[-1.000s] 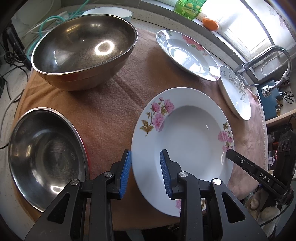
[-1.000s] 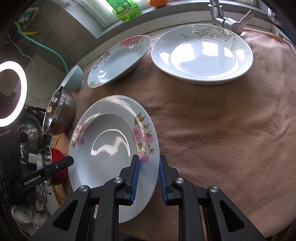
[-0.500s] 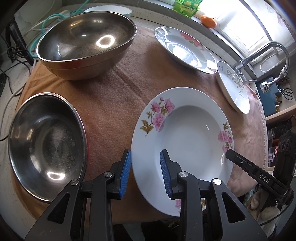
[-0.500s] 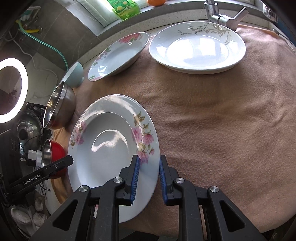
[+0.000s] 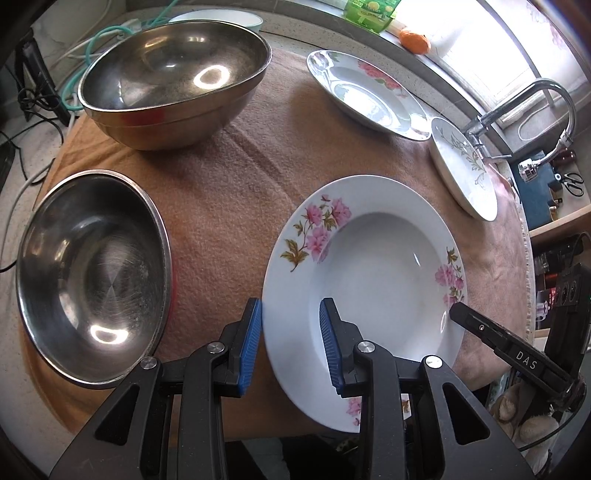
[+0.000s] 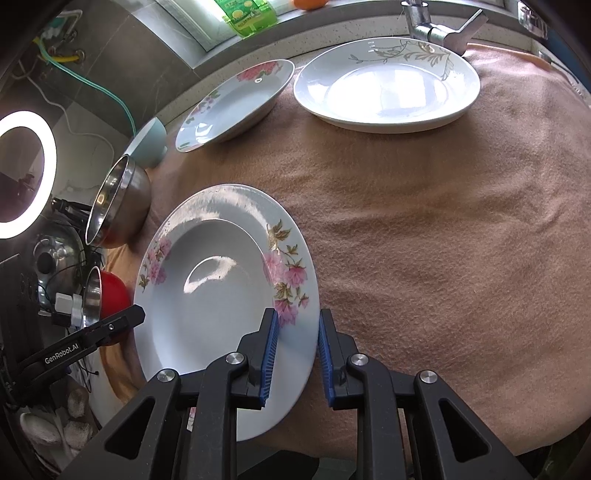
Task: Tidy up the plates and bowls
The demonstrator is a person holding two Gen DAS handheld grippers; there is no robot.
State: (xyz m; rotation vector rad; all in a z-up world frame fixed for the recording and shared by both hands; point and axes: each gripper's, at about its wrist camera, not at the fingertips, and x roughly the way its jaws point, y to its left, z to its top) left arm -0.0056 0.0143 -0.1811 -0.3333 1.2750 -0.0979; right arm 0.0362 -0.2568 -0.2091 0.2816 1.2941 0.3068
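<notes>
The left tongs (image 5: 290, 338) pinch the left rim of a pink-flowered deep plate (image 5: 369, 273), one blue pad under the rim's edge and the other on the inner slope. The right tongs (image 6: 295, 354) pinch the same plate (image 6: 214, 295) on its right rim, the pads on either side of the thin edge just below a cluster of pink blossoms. The plate sits at the near edge of the tabletop, over the tan blanket (image 6: 424, 240) that covers it; whether it rests on the cloth or is lifted slightly cannot be told.

To the left of the plate, near the tabletop's near-left edge, stands a steel bowl (image 5: 92, 280) with a red outside. Farther back on the left stands a larger steel bowl (image 5: 173, 81), and behind it only the rim of a pale blue bowl (image 5: 218, 18) shows. At the far side, right of the large bowl, a second flowered deep plate (image 5: 365, 96) lies with its far rim on the raised stone ledge, so it tilts toward the viewer. Just right of it lies a white plate with a grey leaf pattern (image 6: 388, 85), close to a chrome faucet (image 6: 436, 29). On the windowsill behind stand a green bottle (image 6: 247, 14) and an orange fruit (image 6: 310, 3). A lit ring light (image 6: 22, 173) glows at the far left in the right wrist view.
</notes>
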